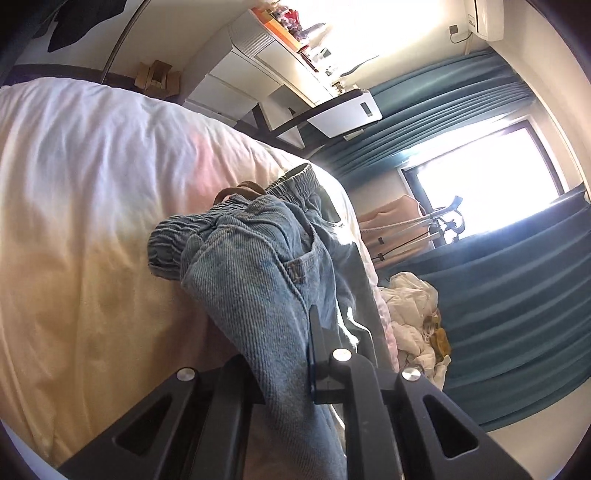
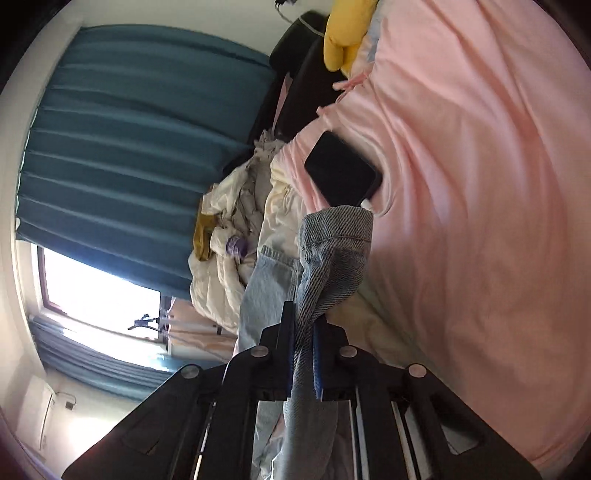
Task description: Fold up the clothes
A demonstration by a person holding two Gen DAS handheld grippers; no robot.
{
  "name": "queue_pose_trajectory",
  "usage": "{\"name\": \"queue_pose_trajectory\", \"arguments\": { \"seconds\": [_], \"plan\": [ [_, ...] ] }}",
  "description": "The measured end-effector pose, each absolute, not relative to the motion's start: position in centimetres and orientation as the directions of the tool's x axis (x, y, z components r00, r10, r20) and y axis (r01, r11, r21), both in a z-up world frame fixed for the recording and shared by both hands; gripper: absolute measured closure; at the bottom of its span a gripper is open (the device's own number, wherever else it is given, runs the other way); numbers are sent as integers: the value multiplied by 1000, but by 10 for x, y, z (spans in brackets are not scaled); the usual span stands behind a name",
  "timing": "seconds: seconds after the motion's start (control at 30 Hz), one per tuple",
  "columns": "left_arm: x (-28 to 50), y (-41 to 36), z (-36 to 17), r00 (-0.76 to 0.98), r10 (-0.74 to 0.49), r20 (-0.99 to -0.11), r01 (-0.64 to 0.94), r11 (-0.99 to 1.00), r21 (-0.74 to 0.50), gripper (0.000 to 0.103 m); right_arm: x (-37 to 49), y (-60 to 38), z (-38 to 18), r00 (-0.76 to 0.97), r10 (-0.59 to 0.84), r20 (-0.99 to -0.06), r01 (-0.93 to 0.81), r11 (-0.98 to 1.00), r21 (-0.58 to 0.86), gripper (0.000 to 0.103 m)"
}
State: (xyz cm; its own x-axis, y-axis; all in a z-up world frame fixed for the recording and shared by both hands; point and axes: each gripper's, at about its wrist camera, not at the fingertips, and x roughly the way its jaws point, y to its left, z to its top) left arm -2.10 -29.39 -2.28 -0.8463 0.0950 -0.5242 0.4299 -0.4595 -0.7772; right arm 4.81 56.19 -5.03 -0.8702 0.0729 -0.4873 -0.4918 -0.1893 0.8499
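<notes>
A pair of light blue jeans (image 1: pixel 258 266) hangs over the pale pink bed cover (image 1: pixel 92 184). In the left wrist view my left gripper (image 1: pixel 284 354) is shut on the denim near the elastic waistband (image 1: pixel 291 181), with the cloth bunched between its fingers. In the right wrist view my right gripper (image 2: pixel 303 332) is shut on a jeans leg near its hem (image 2: pixel 336 229); more of the jeans (image 2: pixel 266 291) hangs to the left. One left finger is hidden behind the cloth.
A black phone (image 2: pixel 341 175) lies on the pink cover (image 2: pixel 480 184) just beyond the hem. A heap of white and yellow laundry (image 2: pixel 229 229) sits beside the bed, also in the left wrist view (image 1: pixel 417 314). Teal curtains (image 2: pixel 129 129), a window and a yellow pillow (image 2: pixel 343 33) are around.
</notes>
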Motion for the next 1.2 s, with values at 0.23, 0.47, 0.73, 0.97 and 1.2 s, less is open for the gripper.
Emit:
{"name": "queue_pose_trajectory", "arguments": {
  "seconds": [0.23,0.47,0.73,0.97,1.2],
  "plan": [
    [-101,-278,25,-820,54,-569,438,-582,-686,96,-29,570,-8,-877,45,-478,-470,-282,836,97],
    [-244,-253,47,-766,18,-643,464,-677,-571,96,-156,587,10,-843,73,-533,-519,-366,772,97],
    [-406,-221,-12,-635,-18,-772,515,-755,-406,96,-295,605,-44,-779,78,-622,-589,-432,684,97],
    [-461,-217,-69,-547,-31,-837,543,-773,-327,95,-352,607,-103,-712,82,-698,-636,-498,590,97],
    [-441,-225,-59,-580,63,-812,460,-797,-391,87,-344,612,-106,-725,36,-688,-602,-519,607,91]
  ]
}}
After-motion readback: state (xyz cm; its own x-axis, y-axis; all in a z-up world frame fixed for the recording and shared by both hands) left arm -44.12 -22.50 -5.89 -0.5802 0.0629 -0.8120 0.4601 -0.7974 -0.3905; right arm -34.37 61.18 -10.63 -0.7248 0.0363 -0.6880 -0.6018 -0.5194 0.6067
